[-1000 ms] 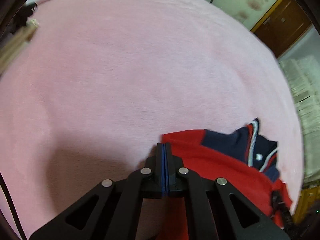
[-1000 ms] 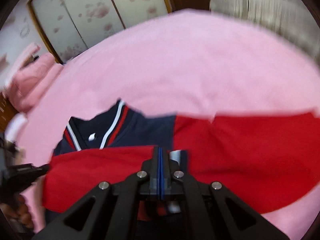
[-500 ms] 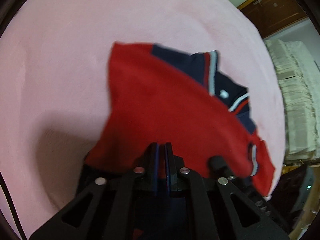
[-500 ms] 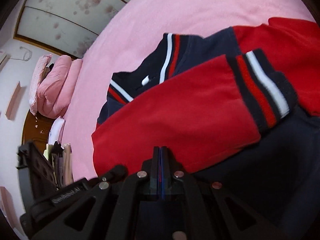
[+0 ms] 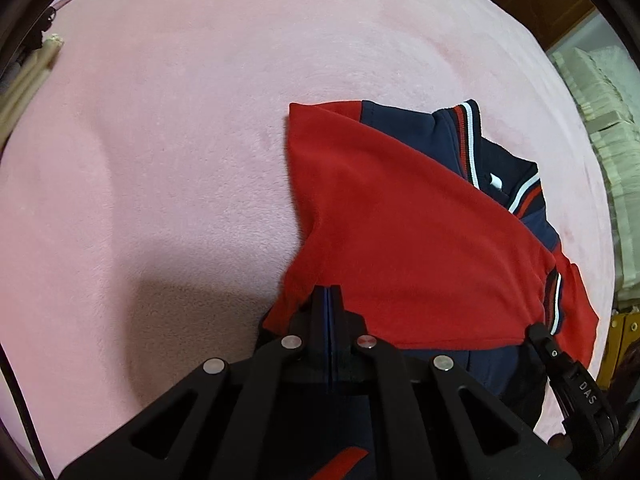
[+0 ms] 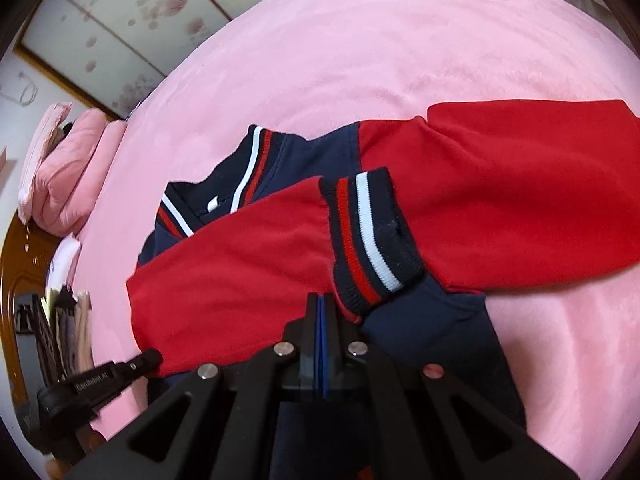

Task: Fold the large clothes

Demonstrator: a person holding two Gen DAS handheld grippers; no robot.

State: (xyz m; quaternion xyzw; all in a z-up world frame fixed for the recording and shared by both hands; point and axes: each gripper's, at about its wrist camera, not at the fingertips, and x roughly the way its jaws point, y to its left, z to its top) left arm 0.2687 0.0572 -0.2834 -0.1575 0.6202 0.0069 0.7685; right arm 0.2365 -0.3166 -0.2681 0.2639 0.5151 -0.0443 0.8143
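A navy jacket (image 5: 404,136) with red sleeves and a striped collar (image 6: 250,168) lies on the pink blanket (image 5: 160,160). One red sleeve (image 5: 400,240) is folded across its chest, its striped cuff (image 6: 368,232) over the navy front. My left gripper (image 5: 328,291) is shut on that sleeve's lower edge near the shoulder end; its tip (image 6: 154,357) also shows in the right wrist view. My right gripper (image 6: 320,299) is shut on the same sleeve just beside the cuff and shows as a black tip (image 5: 534,328) in the left wrist view. The other sleeve (image 6: 520,180) stretches out to the right.
The pink blanket covers a wide bed. Pink pillows (image 6: 68,168) lie at its head beside a wooden headboard (image 6: 16,280). Flowered wardrobe doors (image 6: 140,20) stand behind. A cream quilted cloth (image 5: 600,120) lies off the bed's edge.
Both grippers have carried the red sleeve over the jacket's body, and it now lies across the chest with the cuff on the navy front. The jaws stay closed on its edge.
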